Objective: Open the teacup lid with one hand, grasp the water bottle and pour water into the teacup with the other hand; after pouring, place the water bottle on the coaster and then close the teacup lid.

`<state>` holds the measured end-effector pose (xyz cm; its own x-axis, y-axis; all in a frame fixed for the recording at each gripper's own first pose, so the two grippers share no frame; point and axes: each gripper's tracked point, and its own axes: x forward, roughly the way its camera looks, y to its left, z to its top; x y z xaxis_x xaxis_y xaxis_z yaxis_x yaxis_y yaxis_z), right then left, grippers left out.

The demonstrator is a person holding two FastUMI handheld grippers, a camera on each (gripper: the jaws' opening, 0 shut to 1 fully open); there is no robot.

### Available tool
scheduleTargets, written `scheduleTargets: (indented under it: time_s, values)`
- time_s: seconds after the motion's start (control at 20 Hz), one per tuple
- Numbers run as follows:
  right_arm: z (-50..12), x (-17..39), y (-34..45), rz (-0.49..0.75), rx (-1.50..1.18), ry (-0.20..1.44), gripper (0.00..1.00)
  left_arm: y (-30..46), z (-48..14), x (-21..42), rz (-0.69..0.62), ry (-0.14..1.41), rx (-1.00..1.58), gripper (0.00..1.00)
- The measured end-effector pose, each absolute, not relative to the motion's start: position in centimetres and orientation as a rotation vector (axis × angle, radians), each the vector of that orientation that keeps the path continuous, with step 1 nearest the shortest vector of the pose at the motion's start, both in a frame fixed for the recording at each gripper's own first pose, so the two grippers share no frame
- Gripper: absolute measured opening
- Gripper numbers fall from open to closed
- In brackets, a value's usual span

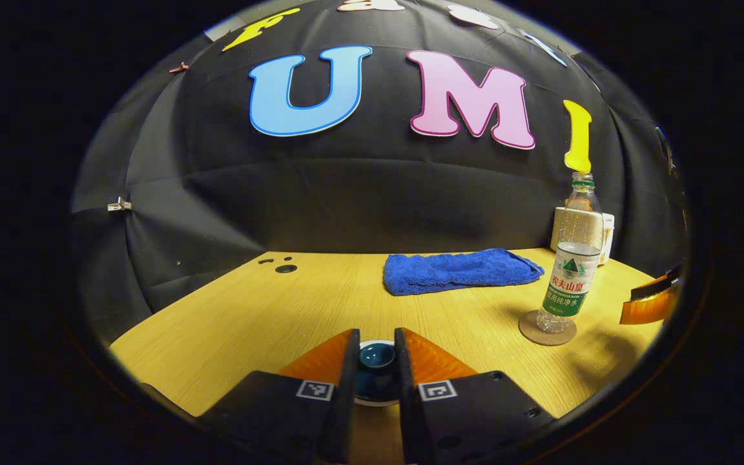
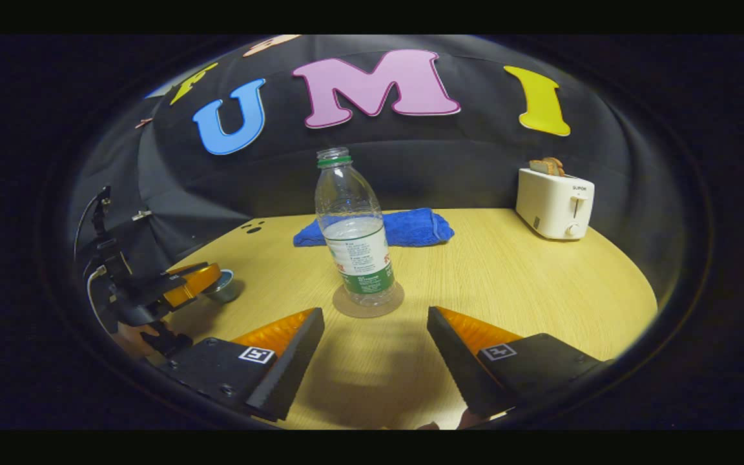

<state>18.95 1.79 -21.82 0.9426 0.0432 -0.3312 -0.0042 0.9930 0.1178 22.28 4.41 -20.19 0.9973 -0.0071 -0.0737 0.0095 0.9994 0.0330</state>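
Black cloth walls close off the back and left of a pale wooden surface (image 1: 268,310). Seen from the left gripper view, the left gripper (image 1: 376,371) sits low at the near edge with its fingers drawn close on either side of the dark teal teacup lid (image 1: 372,361); whether both press on it I cannot tell. Open wood stretches ahead and to the left, up to a few small dark holes (image 1: 285,267) near the far-left edge. A folded blue towel (image 1: 459,271) lies toward the back. To the right the water bottle (image 1: 569,271) stands upright on a round coaster (image 1: 546,328), uncapped and partly filled with water, with a white toaster (image 1: 604,236) behind it against the wall. A tip of the right gripper shows at the far right edge. From the right gripper view, the right gripper (image 2: 375,352) hangs over the near part of the surface with its fingers spread wide, apart from the bottle (image 2: 354,239), which stands just ahead on the coaster (image 2: 368,303). The towel (image 2: 411,227) lies behind it, and the toaster (image 2: 554,203), holding bread slices, stands at the back right with bare wood in front. At the left edge the other gripper (image 2: 197,284) is on the teacup (image 2: 223,287).
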Motion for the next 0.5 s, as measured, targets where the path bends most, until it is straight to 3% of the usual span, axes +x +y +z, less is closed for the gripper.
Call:
scheduleTargets:
  time_s: [0.15,0.25,0.5]
  values:
    - [-20.3,18.4,1.3,0.005,0.130,0.341,0.99,4.8,-17.8,20.8,0.008,0.056,0.037,0.84]
    - [-18.3,17.7,1.5,0.016,0.155,0.333,0.99,4.9,-15.6,18.9,0.017,0.062,0.053,0.99]
    - [-10.1,15.6,1.3,0.035,0.125,0.245,0.99,3.8,-7.0,12.3,0.025,0.041,0.026,0.98]
